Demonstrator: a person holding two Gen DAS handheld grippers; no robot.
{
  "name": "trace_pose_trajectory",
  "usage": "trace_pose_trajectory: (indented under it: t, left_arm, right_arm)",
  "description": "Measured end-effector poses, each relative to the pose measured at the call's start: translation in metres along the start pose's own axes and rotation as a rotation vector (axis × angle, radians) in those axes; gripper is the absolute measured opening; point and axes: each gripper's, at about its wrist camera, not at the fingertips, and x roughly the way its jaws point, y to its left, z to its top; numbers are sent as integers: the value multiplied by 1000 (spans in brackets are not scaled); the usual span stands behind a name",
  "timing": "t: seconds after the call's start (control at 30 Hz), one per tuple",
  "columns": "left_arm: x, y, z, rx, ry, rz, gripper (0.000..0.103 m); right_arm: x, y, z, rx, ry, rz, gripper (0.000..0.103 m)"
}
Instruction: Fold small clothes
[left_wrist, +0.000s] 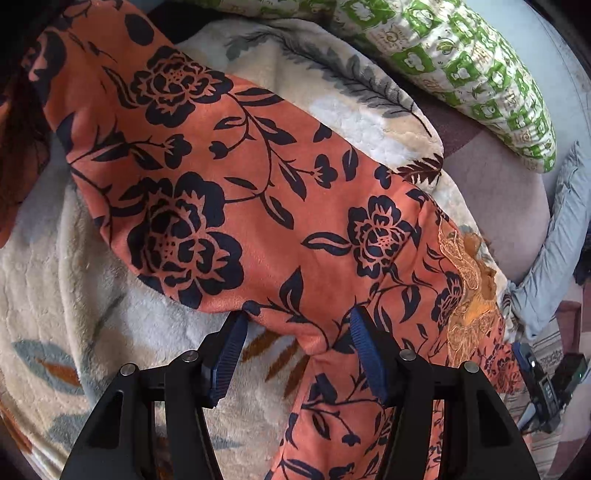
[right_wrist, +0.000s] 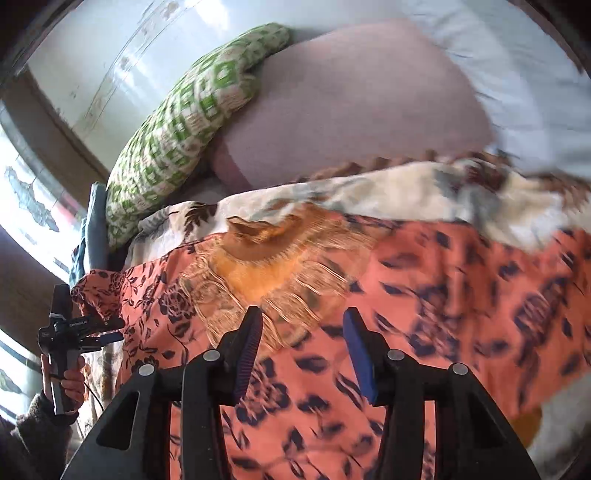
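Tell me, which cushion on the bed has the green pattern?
The green-and-cream checked pillow, leaning beside the plain mauve cushion, which has no pattern.

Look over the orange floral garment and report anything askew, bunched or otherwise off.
The orange floral garment lies diagonally across the cream leaf-print blanket, not squared up. Its embroidered lace panel sits rumpled at the blanket's edge, and one end is bunched beside the other handheld tongs. No tear or stain shows, though the right wrist view is blurred.
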Motion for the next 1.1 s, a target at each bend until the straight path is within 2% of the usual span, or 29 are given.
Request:
trace_pose_trajectory:
  t: [0.07, 0.17, 0.33, 0.37, 0.4, 0.43, 0.47, 0.53, 0.57, 0.63, 0.7, 0.73, 0.83, 0.93, 0.97, 1.0, 1.03, 1.1]
  left_arm:
    - [3, 5, 8, -16, -2, -45, 57]
    - [8, 10, 19, -24, 11, -93, 57]
    - [21, 17, 39, -42, 12, -146, 56]
    - [20, 18, 41, -41, 4, -150, 55]
    - [19, 16, 41, -28, -12, -141, 47]
    - [19, 14, 40, -10, -27, -130, 37]
    - [17, 13, 39, 9, -41, -126, 34]
    - [13, 12, 33, 25, -78, -119, 33]
    - [12, 12, 30, 32, -98, -98, 33]
    - [15, 13, 25, 58, -120, -30, 28]
    - [17, 12, 21, 74, -126, -3, 28]
    - [16, 11, 18, 73, -128, 4, 28]
    - [-1, -4, 4, 87, -150, 4, 25]
    - [-31, -33, -24, 137, -220, -47, 28]
    - [-36, -47, -33, 169, -235, -65, 30]
    - [-39, -62, -43, 201, -239, -76, 37]
    - [-40, -75, -52, 227, -238, -80, 47]
    - [-35, -101, -68, 277, -224, -95, 56]
  right_arm:
    - [40, 31, 28, -65, 32, 39, 54]
    - [99, 59, 55, -100, 93, -21, 55]
    - [168, 76, 59, -142, 208, -85, 55]
    - [175, 85, 55, -210, 215, -136, 43]
    - [178, 96, 52, -295, 211, -179, 18]
    - [178, 106, 53, -349, 204, -188, 10]
    - [173, 114, 57, -370, 172, -172, 2]
    - [153, 121, 71, -348, 47, -134, 2]
    - [151, 117, 77, -315, 15, -148, 2]
    - [168, 105, 78, -255, 55, -175, 2]
    - [191, 96, 67, -246, 119, -234, 2]
    - [196, 93, 62, -238, 122, -258, 2]
    - [165, 88, 59, -170, 21, -206, 8]
    - [109, 67, 54, -89, -69, -158, 9]
    - [86, 55, 50, -57, -98, -153, 16]
    - [62, 37, 44, -15, -125, -156, 22]
    - [38, 16, 40, 33, -151, -167, 24]
    - [-16, -41, 23, 134, -191, -206, 28]
